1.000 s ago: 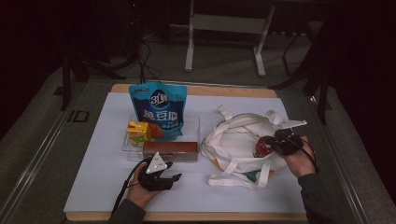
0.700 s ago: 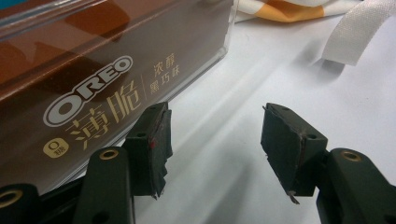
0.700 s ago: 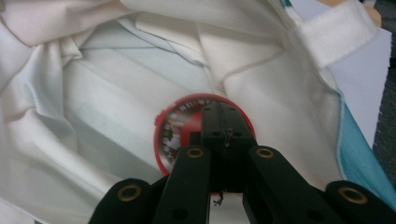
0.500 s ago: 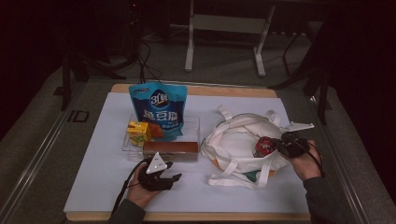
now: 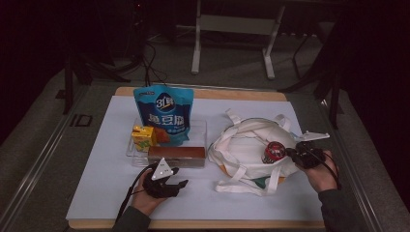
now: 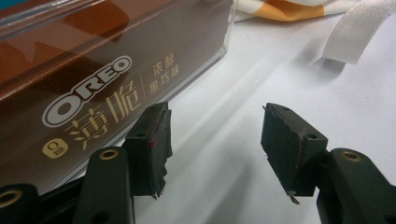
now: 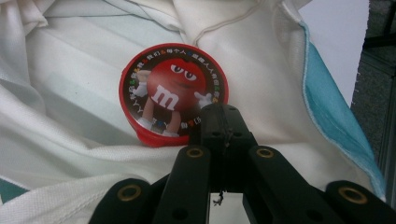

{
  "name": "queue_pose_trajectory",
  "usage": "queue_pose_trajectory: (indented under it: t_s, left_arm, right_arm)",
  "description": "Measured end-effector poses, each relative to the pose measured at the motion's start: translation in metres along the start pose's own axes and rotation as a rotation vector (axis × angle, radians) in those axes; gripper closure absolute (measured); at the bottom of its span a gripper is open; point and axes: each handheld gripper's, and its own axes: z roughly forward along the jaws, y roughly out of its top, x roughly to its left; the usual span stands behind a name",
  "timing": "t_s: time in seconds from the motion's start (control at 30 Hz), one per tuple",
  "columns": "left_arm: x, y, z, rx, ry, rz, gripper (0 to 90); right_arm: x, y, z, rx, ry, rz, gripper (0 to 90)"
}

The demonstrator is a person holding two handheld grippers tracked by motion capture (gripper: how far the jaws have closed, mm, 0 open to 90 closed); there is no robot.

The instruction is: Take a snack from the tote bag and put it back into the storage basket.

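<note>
A round red M&M's tub (image 7: 173, 88) lies on its side in the folds of a white tote bag (image 7: 70, 84), at the table's right (image 5: 273, 152). My right gripper (image 7: 222, 112) is shut with nothing between its jaws, and its tip sits at the tub's lower right rim (image 5: 291, 152). My left gripper (image 6: 215, 121) rests open on the white mat (image 6: 224, 154) with nothing between its fingers. Its left finger (image 6: 152, 140) stands just in front of a brown Oreo box (image 6: 93, 88). In the high view the left gripper (image 5: 177, 177) is just below that box (image 5: 176, 153).
A clear tray (image 5: 200, 126) holds a blue snack pouch (image 5: 164, 112), a yellow juice carton (image 5: 142, 137) and the Oreo box. The tote bag (image 5: 241, 145) has straps (image 5: 241, 186) trailing over the mat. A bag strap (image 6: 355, 32) lies to the left gripper's right. The wooden table edge (image 5: 203, 224) is near.
My right hand has drifted a little to the right and toward the person, so more of the red tub shows. The left gripper has stayed put.
</note>
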Motion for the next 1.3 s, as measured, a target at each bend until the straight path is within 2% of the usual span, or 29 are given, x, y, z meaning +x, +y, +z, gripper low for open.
queue_pose_trajectory:
  t_s: [0.3, 0.37, 0.6, 0.83, 0.97, 1.07, 1.2, 1.3]
  left_arm:
    - [0.0, 0.0, 0.0, 0.0, 0.0, 0.0, 42.4]
    - [0.0, 0.0, 0.0, 0.0, 0.0, 0.0, 42.4]
    - [0.0, 0.0, 0.0, 0.003, 0.0, 0.001, 42.3]
    - [0.0, 0.0, 0.0, 0.003, -0.001, 0.002, 42.3]
    - [0.0, 0.0, 0.0, 0.003, -0.001, 0.003, 42.3]
    - [0.0, 0.0, 0.0, 0.003, -0.002, 0.003, 42.3]
    - [0.0, 0.0, 0.0, 0.002, -0.003, 0.004, 42.3]
    - [0.0, 0.0, 0.001, 0.003, -0.002, 0.004, 42.3]
  right_arm:
    - [0.004, -0.008, 0.006, 0.037, -0.029, -0.015, 90.0]
    - [0.004, -0.009, 0.005, 0.04, -0.026, -0.006, 90.0]
    - [0.009, -0.014, 0.008, 0.062, -0.015, -0.025, 90.0]
    - [0.012, -0.008, 0.013, 0.06, -0.011, -0.027, 90.0]
    - [0.018, -0.002, 0.016, 0.056, 0.02, -0.037, 90.0]
    - [0.022, 0.001, 0.019, 0.06, 0.022, -0.056, 90.0]
    - [0.021, 0.006, 0.016, 0.052, 0.033, -0.048, 82.6]
    - [0.017, 0.007, 0.011, 0.034, 0.04, -0.037, 73.6]
